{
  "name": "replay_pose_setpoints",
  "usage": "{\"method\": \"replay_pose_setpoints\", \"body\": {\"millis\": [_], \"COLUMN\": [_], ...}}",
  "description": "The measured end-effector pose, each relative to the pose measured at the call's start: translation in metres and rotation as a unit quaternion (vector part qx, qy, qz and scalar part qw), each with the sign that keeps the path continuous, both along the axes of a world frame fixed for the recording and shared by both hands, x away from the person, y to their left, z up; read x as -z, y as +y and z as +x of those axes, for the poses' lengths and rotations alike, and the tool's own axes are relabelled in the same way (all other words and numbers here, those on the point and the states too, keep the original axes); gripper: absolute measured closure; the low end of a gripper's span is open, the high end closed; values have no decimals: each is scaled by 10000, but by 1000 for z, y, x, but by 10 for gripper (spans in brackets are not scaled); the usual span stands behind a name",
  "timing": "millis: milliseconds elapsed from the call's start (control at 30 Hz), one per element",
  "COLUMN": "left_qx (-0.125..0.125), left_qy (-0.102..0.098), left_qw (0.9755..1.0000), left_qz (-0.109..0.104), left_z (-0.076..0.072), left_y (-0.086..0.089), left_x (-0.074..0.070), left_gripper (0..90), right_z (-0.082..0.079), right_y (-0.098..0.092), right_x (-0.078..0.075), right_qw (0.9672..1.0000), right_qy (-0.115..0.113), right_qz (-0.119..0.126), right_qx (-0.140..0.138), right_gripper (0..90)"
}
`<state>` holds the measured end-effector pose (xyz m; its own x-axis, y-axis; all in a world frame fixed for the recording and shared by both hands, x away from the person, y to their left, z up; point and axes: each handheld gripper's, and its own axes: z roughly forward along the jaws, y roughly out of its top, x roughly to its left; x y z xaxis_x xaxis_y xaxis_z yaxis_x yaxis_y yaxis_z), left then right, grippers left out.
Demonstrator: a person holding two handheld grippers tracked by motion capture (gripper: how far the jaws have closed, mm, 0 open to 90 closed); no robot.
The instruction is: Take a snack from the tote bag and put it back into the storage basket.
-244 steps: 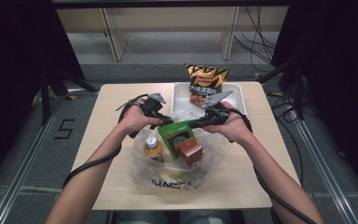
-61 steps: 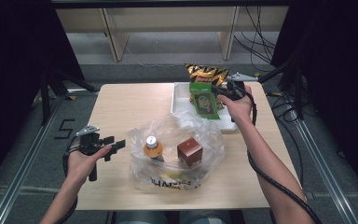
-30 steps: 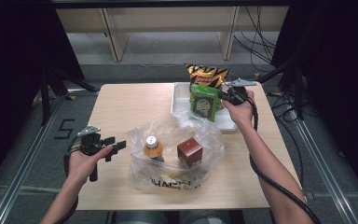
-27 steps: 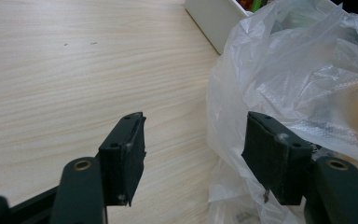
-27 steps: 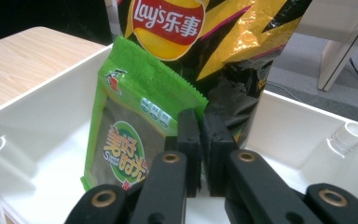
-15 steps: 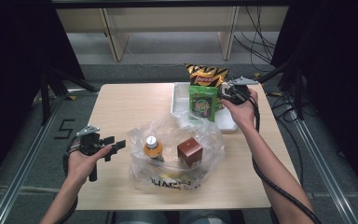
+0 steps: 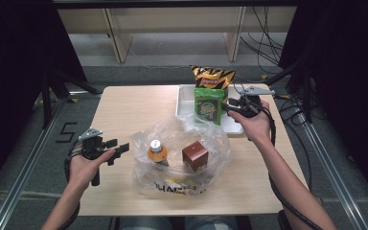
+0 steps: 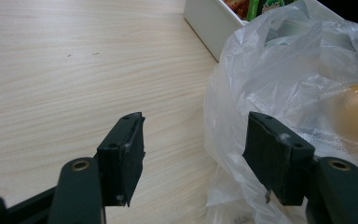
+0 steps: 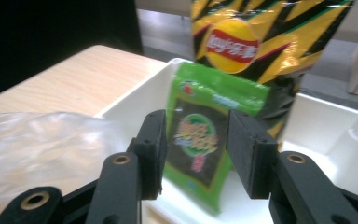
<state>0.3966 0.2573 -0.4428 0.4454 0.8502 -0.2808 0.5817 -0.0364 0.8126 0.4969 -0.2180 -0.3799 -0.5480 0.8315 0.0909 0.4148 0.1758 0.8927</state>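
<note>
My right gripper sits at the white tray, and its jaws have just been opening. In the right gripper view the green packet stands upright just beyond the two pads, seen through the gap between them; the pads do not press on it, so the jaws are open with nothing gripped. In the high view the packet stands in the tray just beside my jaw tips, on their far side from my hand. Behind the packet the chip bag leans up, touching or nearly touching it.

My left gripper rests well apart from that, jaws open and empty. In the left gripper view the plastic bag lies against the right-hand jaw, with bare table between and beyond the jaws. Inside the bag are a bottle and a brown box.
</note>
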Motion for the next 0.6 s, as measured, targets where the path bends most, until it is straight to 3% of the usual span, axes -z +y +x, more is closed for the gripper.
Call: {"method": "replay_pose_setpoints", "body": {"millis": [100, 233, 267, 600], "left_qx": [-15, 4, 5, 34], "left_qy": [-36, -51, -77, -91], "left_qw": [10000, 10000, 10000, 10000], "left_qz": [15, 53, 27, 9], "left_z": [-2, -5, -5, -10], "left_y": [-1, -1, -1, -3], "left_x": [0, 0, 0, -1], "left_gripper": [359, 353, 352, 353], "right_z": [-11, -29, -34, -71], "right_y": [0, 4, 4, 15], "right_x": [-1, -5, -5, -7], "right_qw": [9999, 9994, 9992, 9975], "right_qy": [-29, 16, -88, -130], "right_qz": [9, 249, 241, 254], "right_qx": [-137, -237, -321, -643], "right_gripper": [554, 531, 529, 534]}}
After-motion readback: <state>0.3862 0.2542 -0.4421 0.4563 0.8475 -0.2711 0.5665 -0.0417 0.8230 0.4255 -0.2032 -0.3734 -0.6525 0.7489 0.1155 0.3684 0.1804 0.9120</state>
